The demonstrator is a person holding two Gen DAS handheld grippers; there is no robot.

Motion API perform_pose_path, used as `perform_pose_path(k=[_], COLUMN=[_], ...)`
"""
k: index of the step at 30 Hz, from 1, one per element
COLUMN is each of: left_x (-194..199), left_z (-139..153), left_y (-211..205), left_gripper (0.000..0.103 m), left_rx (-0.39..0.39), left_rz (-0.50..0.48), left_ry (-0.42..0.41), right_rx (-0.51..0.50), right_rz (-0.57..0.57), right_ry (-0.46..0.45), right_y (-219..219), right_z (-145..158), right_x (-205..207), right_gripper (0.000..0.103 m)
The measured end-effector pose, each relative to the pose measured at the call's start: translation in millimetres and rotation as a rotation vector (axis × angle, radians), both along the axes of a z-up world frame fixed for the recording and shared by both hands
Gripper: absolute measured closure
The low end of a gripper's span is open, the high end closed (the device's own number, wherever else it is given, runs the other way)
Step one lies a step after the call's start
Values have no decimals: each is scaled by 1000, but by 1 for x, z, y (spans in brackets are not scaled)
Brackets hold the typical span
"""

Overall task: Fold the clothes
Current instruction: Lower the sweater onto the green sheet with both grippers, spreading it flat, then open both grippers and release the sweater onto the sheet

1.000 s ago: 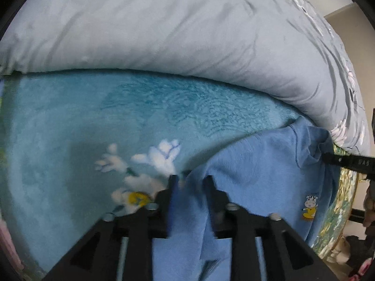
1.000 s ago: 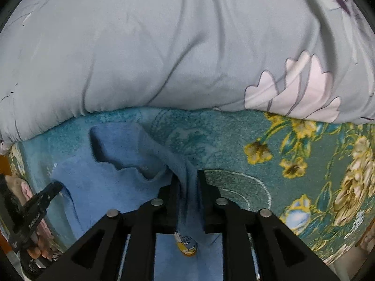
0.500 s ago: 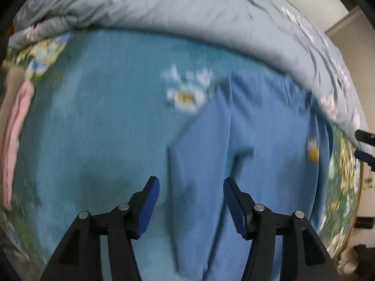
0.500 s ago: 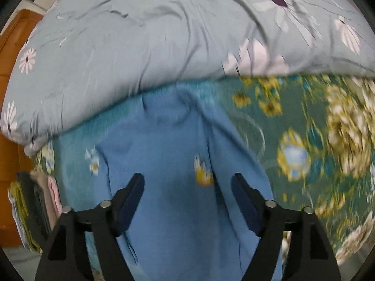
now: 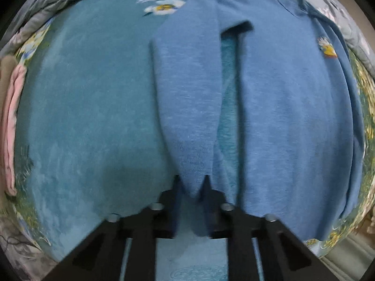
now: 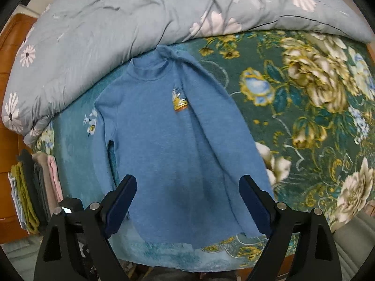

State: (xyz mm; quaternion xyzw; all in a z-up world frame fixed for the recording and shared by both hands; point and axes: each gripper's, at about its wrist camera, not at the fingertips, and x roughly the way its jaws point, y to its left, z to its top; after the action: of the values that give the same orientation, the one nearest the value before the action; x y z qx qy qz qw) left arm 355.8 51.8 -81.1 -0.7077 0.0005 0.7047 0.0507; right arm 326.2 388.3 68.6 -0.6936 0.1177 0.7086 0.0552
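A blue long-sleeved sweater (image 6: 164, 135) with a small cartoon patch (image 6: 179, 101) lies flat, collar away from me, on a teal floral blanket (image 6: 304, 117). It also shows in the left wrist view (image 5: 281, 117). My left gripper (image 5: 193, 182) is shut on the cuff end of the sweater's left sleeve (image 5: 187, 98), which lies stretched toward me. My right gripper (image 6: 187, 201) is open and empty, held above the sweater's hem, both sleeves lying along the body.
A grey flowered duvet (image 6: 117, 23) is bunched along the far side of the bed. A stack of folded clothes (image 6: 35, 187) sits at the left edge, seen as pink cloth in the left wrist view (image 5: 10, 117). The bed's near edge is just below the hem.
Both grippers let go of the shoulders and pulled back toward the hem. The left gripper then shut on the left sleeve's cuff; the right stays open.
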Motion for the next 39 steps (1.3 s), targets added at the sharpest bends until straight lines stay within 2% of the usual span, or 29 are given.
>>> perform_pose_path(k=[4,9,15,17,21,23,26,29,34,39], left_x=[-11,-44,-94,-104,-123,-123,-111,-87,-48,-24], left_z=[21,47,57,57,59,67,86,109,161,236], left_y=[-31,-108,-184,-201,-207,-208,-200,-182,-142,-91], left_gripper=[98,98,98,94,92,84,65,61,56,49], left_rx=[42,35,-24,-27,20,28,80,124,187,192], left_rz=[110,313,399,426,444,439,449,442,390,277], left_ry=[57,131,134,114,114,146,211,268,374,524], right_rx=[1,2,-1,5,20,29,42,55,88,106], right_rz=[-43,-97,-141,-146,-150,-143,-132,-118,-3,161], right_ry=[25,55,74,86,110,123,141,167,388,727], right_y=[11,25,36,40,48,51,56,59,48,25], right_z=[15,33,43,49,61,66,74,84,144,227], right_x=[11,26,41,46,54,58,64,70,61,60], right_gripper=[13,13,13,13,13,13,13,13,13,13])
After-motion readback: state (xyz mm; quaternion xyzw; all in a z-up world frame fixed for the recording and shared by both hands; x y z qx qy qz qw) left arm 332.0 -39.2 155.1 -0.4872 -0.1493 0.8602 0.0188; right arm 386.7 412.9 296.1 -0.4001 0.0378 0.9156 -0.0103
